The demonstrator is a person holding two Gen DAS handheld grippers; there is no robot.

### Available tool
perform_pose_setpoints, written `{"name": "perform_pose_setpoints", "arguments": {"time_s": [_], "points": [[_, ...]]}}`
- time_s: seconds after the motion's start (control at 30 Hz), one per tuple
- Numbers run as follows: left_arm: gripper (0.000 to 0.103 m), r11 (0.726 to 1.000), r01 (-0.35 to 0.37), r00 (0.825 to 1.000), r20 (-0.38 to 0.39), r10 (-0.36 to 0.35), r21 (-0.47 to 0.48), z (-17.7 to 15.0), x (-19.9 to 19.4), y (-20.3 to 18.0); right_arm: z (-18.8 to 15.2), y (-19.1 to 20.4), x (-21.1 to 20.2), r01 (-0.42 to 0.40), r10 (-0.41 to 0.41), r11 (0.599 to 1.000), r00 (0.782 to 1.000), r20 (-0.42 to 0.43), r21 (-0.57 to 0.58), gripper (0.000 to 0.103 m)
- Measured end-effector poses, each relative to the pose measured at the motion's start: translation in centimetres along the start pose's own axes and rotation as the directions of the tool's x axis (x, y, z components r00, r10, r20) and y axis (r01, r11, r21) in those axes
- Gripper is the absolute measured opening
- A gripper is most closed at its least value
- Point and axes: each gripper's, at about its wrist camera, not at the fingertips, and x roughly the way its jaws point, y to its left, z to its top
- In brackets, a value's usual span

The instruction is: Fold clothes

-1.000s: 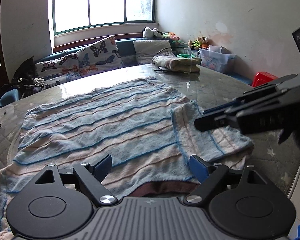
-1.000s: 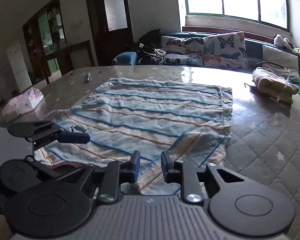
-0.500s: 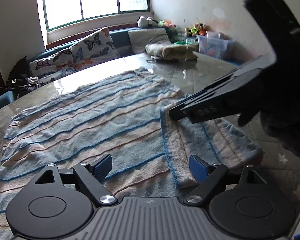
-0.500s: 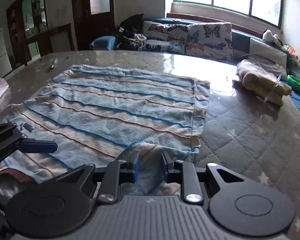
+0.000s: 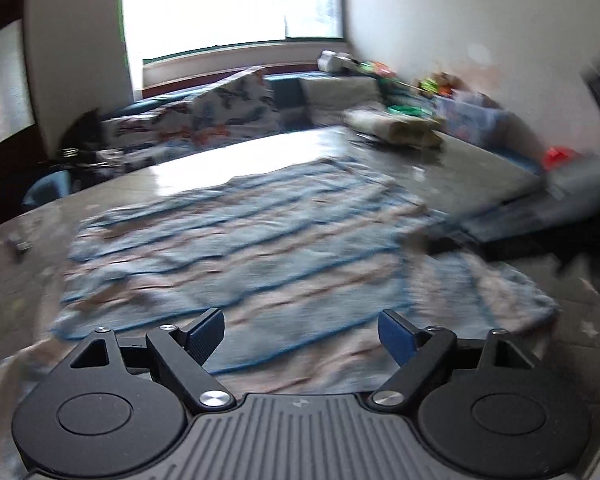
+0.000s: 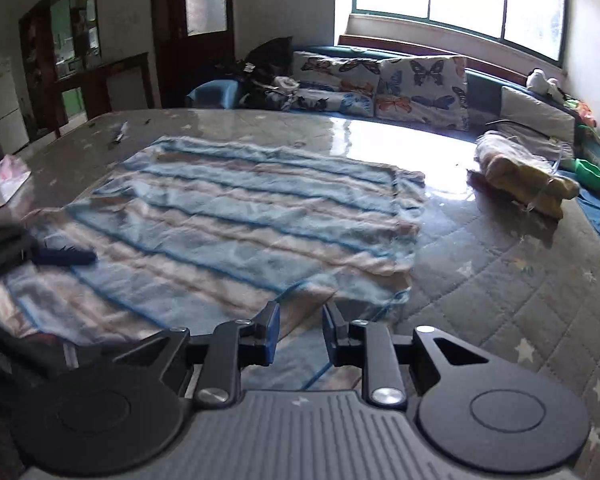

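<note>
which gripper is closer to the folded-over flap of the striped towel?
Right. The right gripper has the flap between its fingers, at the striped towel's near corner. The left gripper hangs open over the towel's near edge, left of the flap.

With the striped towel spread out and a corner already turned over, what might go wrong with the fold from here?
1. The right gripper seems to pinch only a thin bit of the striped towel at its turned-over corner; it may slip out.
2. The left gripper is open over the near edge, holding nothing, so a one-sided pull could skew the fold.
3. The glossy table cover may let the towel slide.
</note>
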Motion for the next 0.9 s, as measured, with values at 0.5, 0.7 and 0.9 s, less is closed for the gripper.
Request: {"name": "perform_pose_setpoints", "arguments": {"time_s": [0.5, 0.7, 0.9], "points": [[0.046, 0.876, -0.362, 0.932, -0.123, 0.34, -0.32, -1.1, -0.4, 18.4, -1.6, 1.1, 0.9, -0.007, 0.006, 1.0, 0.998, -0.055, -0.007, 0.03], [0.039, 0.864, -0.331, 0.943, -0.17, 0.286, -0.379, -2.4, -0.7, 21.7, -1.5, 1.1, 1.0, -0.008, 0.007, 1.0, 0.998, -0.056, -0.005, 0.031], [0.027, 0.896, -0.281, 0.958, -0.161, 0.238, -0.344, -2.8, -0.4, 21.1, -1.4, 1.1, 1.2, -0.006, 0.005, 1.0, 0.998, -0.056, -0.005, 0.032]]}}
